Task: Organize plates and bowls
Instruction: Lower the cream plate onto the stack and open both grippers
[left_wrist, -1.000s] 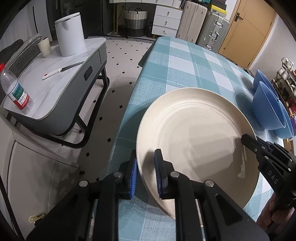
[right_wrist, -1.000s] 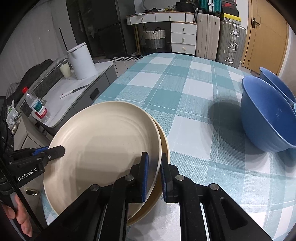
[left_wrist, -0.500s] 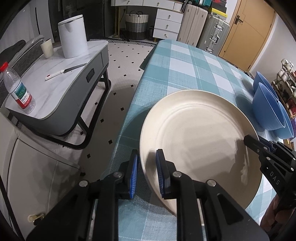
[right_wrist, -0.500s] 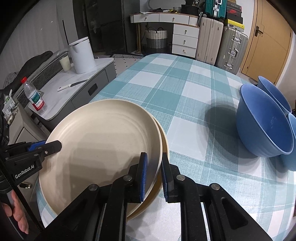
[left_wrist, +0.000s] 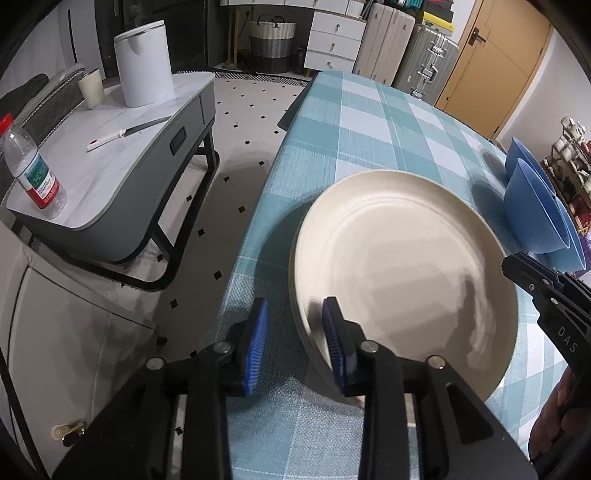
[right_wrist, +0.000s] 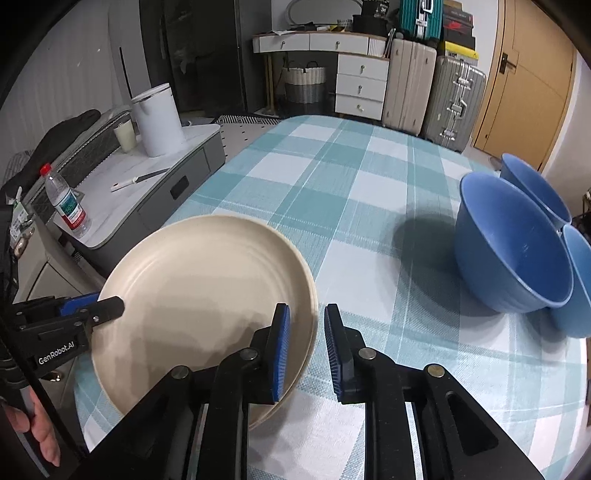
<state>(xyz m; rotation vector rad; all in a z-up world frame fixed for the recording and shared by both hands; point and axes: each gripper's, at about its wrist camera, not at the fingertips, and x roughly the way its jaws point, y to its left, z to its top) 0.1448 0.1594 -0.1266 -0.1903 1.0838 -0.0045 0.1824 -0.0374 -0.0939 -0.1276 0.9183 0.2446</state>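
Left wrist view: the cream plate (left_wrist: 402, 273) lies on the checked tablecloth (left_wrist: 369, 122) near the table's left edge, seated on a second plate of which only a thin rim (left_wrist: 293, 273) shows. The left gripper (left_wrist: 295, 343) straddles the plate's near rim — jaws opening, released, one blue pad outside the rim, the other over the plate's inner face; no pad visibly presses on it. The right gripper (left_wrist: 517, 264) enters from the right, its tip at the plate's far rim; its body is cut off by the frame. Blue bowls (left_wrist: 532, 210) stand well apart beyond the plate, partly cropped. Right wrist view: the same plate (right_wrist: 199, 295) lies at lower left, the underlying rim (right_wrist: 312, 325) again barely visible. The right gripper (right_wrist: 306, 347) has its jaws opening and free of the plate — the rim sits between the pads, untouched on the right side; contact at the left pad cannot be judged. The left gripper (right_wrist: 110, 308) reaches over the opposite rim; a hand (right_wrist: 40, 432) behind it is largely cropped. Three blue bowls (right_wrist: 513, 243) cluster at right, the outer two cut off.
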